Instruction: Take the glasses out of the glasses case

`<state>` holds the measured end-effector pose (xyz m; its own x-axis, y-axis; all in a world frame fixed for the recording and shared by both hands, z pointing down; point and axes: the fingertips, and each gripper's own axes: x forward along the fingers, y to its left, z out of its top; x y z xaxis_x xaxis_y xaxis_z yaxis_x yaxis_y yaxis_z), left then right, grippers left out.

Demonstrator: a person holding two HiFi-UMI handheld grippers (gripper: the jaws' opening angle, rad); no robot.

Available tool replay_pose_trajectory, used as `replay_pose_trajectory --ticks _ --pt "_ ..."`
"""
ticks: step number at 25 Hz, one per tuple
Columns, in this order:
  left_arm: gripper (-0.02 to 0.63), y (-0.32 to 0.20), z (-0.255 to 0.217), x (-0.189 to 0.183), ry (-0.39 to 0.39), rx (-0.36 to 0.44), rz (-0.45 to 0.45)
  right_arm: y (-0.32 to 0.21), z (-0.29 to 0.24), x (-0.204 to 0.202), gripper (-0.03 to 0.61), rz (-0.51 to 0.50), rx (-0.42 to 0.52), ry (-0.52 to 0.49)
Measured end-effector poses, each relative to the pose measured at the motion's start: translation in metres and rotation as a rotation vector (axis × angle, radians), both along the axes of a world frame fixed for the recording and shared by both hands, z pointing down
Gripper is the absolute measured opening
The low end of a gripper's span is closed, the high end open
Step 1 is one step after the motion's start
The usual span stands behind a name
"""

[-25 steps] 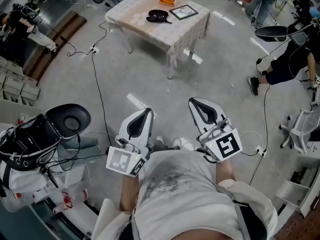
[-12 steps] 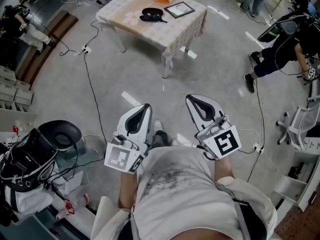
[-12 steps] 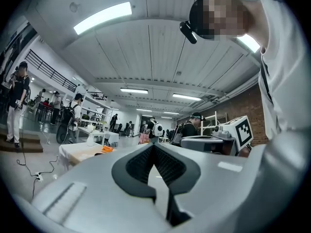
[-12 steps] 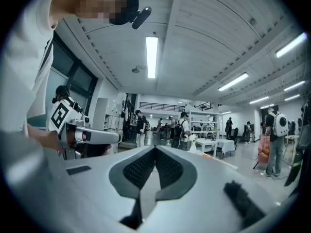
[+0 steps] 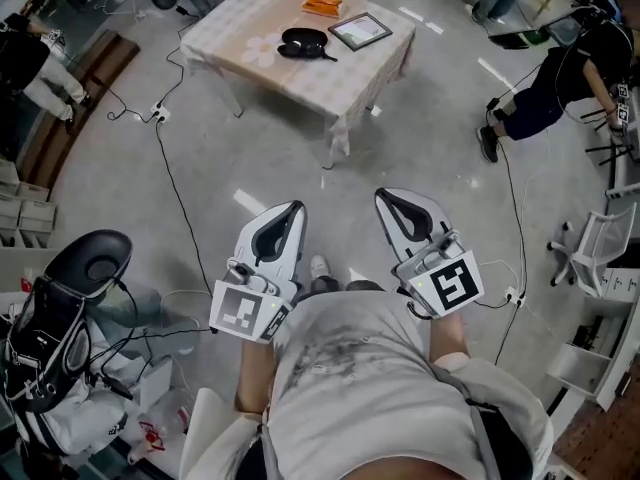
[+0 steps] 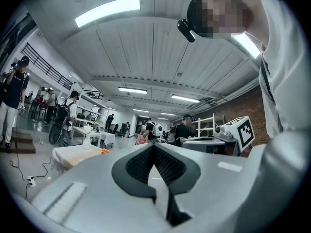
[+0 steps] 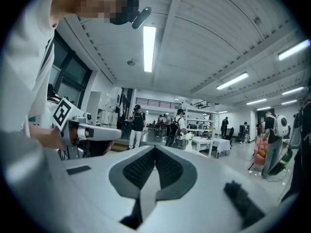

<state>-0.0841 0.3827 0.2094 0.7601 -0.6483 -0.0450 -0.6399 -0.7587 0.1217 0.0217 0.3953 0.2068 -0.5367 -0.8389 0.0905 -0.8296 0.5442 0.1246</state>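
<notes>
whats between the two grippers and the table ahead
In the head view, only bare grey floor lies between the left gripper, the right gripper and the table. A short white floor mark sits just left of that stretch.

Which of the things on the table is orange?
The flat orange item near the far edge of the table. The rounded item in front of it is black, and the framed panel beside that is dark-rimmed.

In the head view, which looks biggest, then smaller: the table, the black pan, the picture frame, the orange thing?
1. table
2. black pan and picture frame: look about alike, so tied
3. orange thing, smallest
</notes>
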Motion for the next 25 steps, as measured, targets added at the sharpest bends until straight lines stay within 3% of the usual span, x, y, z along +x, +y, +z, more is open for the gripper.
replay_pose_trajectory --ticks 13,25 --pt "0.005 -0.073 0.014 0.003 0.006 -0.055 -0.005 -0.069 0.013 0.004 0.017 -0.008 -0.051 0.008" --pt "0.005 -0.167 0.011 0.032 -0.039 -0.051 -0.107 -0.175 0.013 0.037 0.017 -0.113 -0.036 -0.041"
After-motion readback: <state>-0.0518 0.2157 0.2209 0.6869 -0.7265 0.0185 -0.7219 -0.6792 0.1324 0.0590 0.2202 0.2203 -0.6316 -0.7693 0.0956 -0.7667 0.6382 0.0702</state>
